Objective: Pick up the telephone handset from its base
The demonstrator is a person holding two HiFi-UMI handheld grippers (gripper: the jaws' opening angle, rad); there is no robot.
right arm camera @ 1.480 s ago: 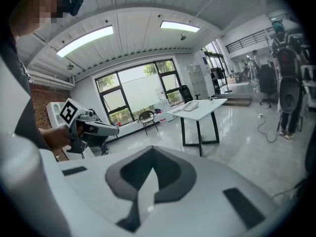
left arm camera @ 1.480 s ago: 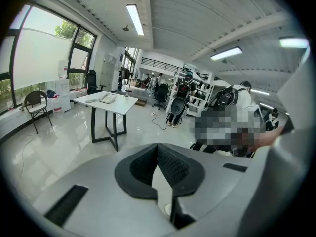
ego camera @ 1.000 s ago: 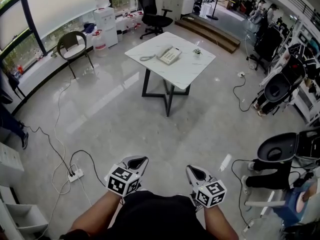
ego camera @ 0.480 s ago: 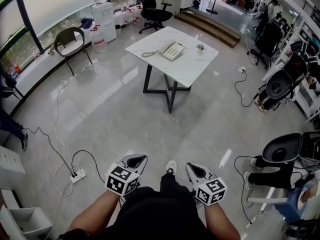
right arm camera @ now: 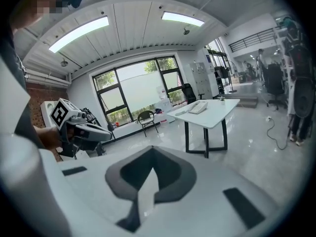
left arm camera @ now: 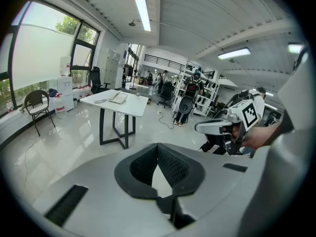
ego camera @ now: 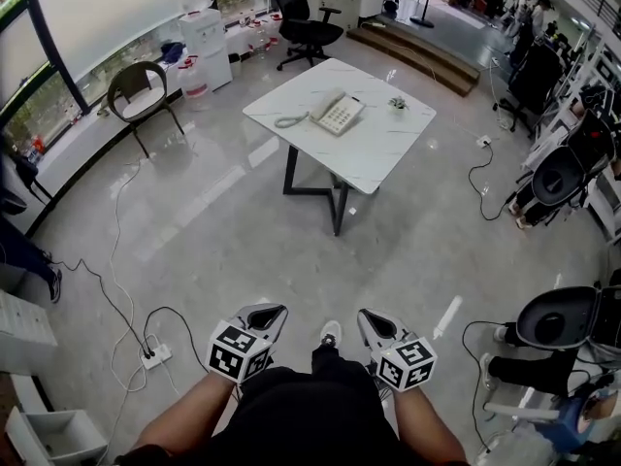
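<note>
A cream telephone [ego camera: 337, 114] with its handset resting on the base sits on a white table [ego camera: 383, 153] far ahead of me; a coiled cord [ego camera: 288, 120] trails to its left. The telephone [left arm camera: 117, 98] also shows small in the left gripper view, and the telephone [right arm camera: 199, 107] in the right gripper view. My left gripper [ego camera: 273, 312] and right gripper [ego camera: 370, 316] are held close to my body, well short of the table. Both are shut with nothing between the jaws.
A small potted plant [ego camera: 398, 104] stands on the table beside the phone. A brown chair [ego camera: 142, 89] and a water dispenser [ego camera: 203, 35] line the windows at left. A black office chair [ego camera: 305, 17] is beyond the table. Cables and a power strip [ego camera: 153, 355] lie on the floor; equipment [ego camera: 560, 177] crowds the right.
The table and phone have come somewhat nearer as I walk forward. A shoe has appeared between the grippers. Both grippers stay shut and side by side.
</note>
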